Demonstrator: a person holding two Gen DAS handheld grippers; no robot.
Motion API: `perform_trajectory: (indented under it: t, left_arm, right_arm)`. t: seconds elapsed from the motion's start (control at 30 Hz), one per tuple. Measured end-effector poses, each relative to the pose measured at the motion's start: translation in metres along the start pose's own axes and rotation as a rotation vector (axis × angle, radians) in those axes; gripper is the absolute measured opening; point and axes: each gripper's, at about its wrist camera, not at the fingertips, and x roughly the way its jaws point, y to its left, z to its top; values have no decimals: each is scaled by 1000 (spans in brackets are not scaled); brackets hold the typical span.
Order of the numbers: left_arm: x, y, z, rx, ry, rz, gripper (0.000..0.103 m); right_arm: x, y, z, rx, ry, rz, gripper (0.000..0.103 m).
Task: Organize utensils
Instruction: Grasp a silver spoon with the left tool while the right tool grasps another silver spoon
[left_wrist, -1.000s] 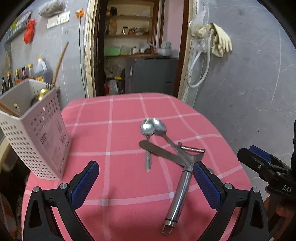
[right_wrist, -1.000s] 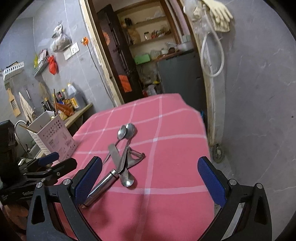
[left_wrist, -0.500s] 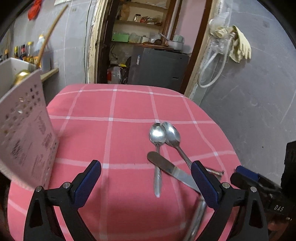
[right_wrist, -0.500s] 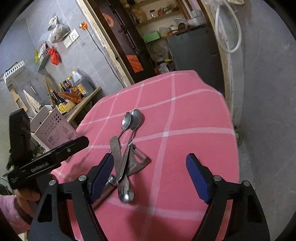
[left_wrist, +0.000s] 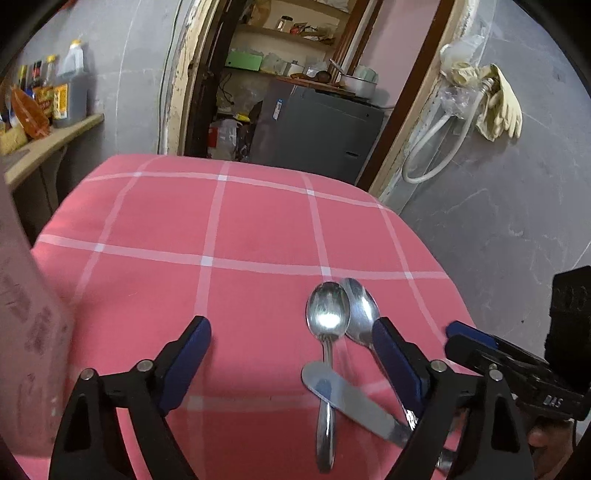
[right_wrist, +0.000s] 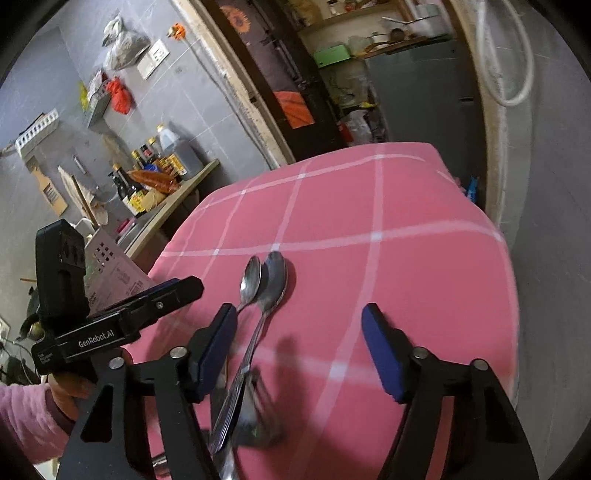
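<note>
Two steel spoons lie side by side on the pink checked tablecloth (left_wrist: 207, 236), the left spoon (left_wrist: 327, 314) and the right spoon (left_wrist: 360, 314). A butter knife (left_wrist: 351, 402) lies across their handles. The spoons (right_wrist: 267, 280) also show in the right wrist view, with a blurred peeler (right_wrist: 255, 413) near their handles. My left gripper (left_wrist: 291, 354) is open and empty, low over the cloth, with the spoon handles between its fingers. My right gripper (right_wrist: 301, 345) is open and empty above the spoon handles. The white perforated utensil holder (left_wrist: 22, 332) stands at the far left.
A side counter with bottles (right_wrist: 162, 173) stands left of the table. A doorway with shelves and a grey cabinet (left_wrist: 314, 125) is behind it. The grey wall (left_wrist: 509, 206) is to the right. The table's far and right edges drop off.
Both grippers have moved forward and lower toward the utensil pile. The holder has slid to the left edge of the left view, and the peeler is now mostly hidden there.
</note>
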Motion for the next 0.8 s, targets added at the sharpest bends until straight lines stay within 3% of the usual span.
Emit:
perform_trajectory:
  t: [0.17,0.37,0.6,0.8]
  left_arm:
    - [19,2,3,-15,51,-83,66]
    - [40,7,10,-67,106,-196,50]
    - [56,18,18,-129,129,-277,34]
    - [64,23,18,-175,138,-347,33]
  right_arm:
    - [24,1,13,-25,49,49,42]
    - [50,-1,28,-61,116,104,31]
    - [74,0,34,-97,201,172,23]
    - [79,-4,34,-89,233,210,8]
